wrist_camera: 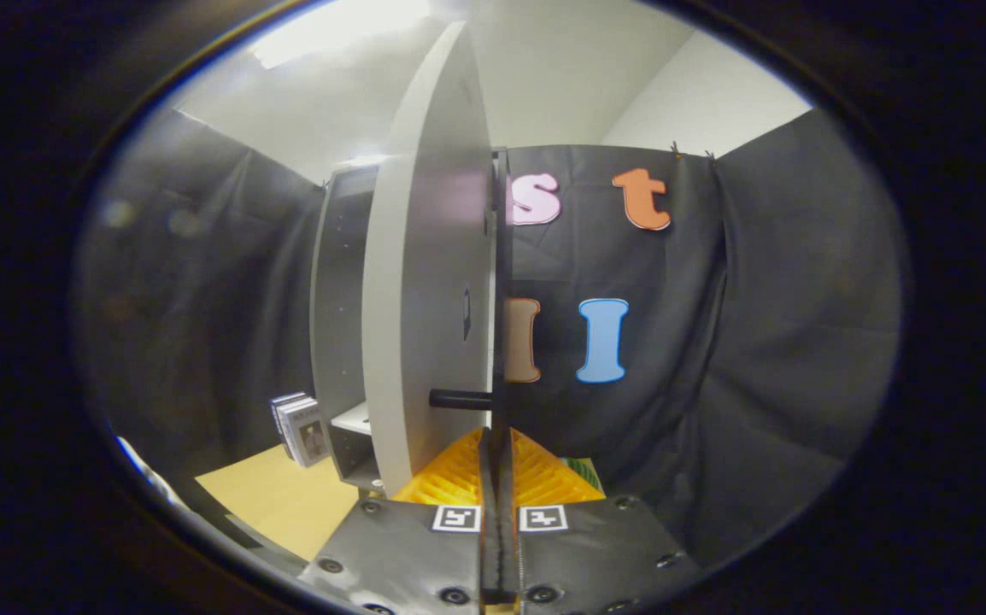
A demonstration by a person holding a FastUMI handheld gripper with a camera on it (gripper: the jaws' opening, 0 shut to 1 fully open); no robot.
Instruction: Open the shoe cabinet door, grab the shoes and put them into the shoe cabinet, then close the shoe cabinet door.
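One shoe cabinet door (425, 282) stands swung out from the shoe cabinet (341, 325), seen almost edge-on, so its pale face runs as a tall curved slab from near the ceiling down to just ahead of the gripper (497, 478). One short dark handle (459, 399) sticks out sideways from the door's lower part, near its free edge, and one small dark slot (466, 313) sits higher on the same face. The gripper's two fingers are drawn together with only a thin seam between them, and the door's free edge lines up with that seam just beyond their tips; whether the fingers pinch the edge or merely stand closed beneath it cannot be told. The handle lies above the fingers, apart from them.

Behind the door the cabinet's open body shows one side wall with a row of tiny holes and at least one pale shelf (353, 418) low down. No writing on door or cabinet can be read.

Two square black-and-white marker tags (456, 518) sit on the gripper's body, one on each side of the seam. Beside the cabinet's foot, a small stack of printed cards or boxes (301, 427) leans upright on the tan floor (279, 500), its print too small to read
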